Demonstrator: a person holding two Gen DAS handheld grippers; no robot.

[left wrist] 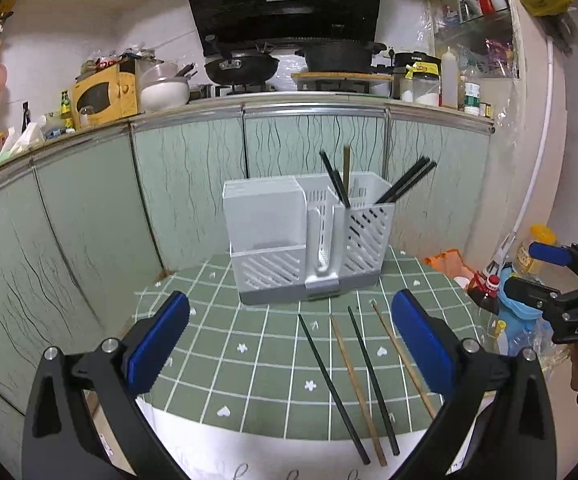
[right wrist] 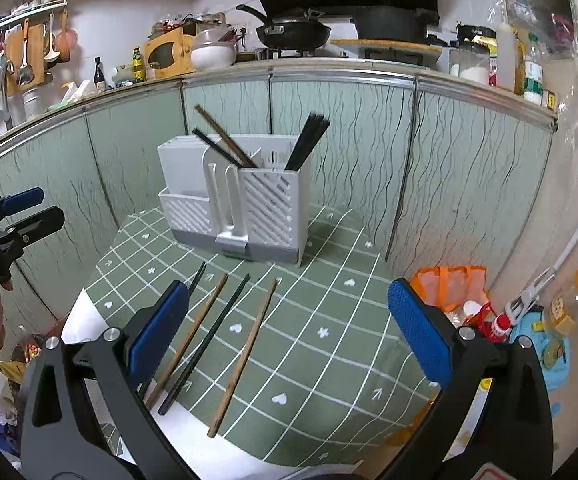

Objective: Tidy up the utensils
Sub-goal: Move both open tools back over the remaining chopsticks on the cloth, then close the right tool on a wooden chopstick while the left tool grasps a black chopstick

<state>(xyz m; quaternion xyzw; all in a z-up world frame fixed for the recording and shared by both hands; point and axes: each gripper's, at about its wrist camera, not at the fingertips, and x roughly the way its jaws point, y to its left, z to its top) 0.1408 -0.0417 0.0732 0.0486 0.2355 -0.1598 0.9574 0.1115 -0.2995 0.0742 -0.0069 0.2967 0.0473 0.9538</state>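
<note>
Chopsticks lie loose on the green checked cloth (left wrist: 249, 344) in the lower centre of both views: four of them, two dark (left wrist: 331, 386) and two wooden (left wrist: 357, 388), roughly parallel and near but not touching. Behind them, mid-frame, stands the white utensil holder (left wrist: 301, 236) with several chopsticks already leaning in its slotted right compartment.

To do the next pick well, I judge it best to take one stick near its middle, so that it lifts level, then tip it upright over that compartment.

The left gripper (left wrist: 289, 344) hovers above the near edge of the cloth, fingers wide apart and empty. The right gripper (right wrist: 289, 340) hangs likewise, spread and holding nothing.
</note>
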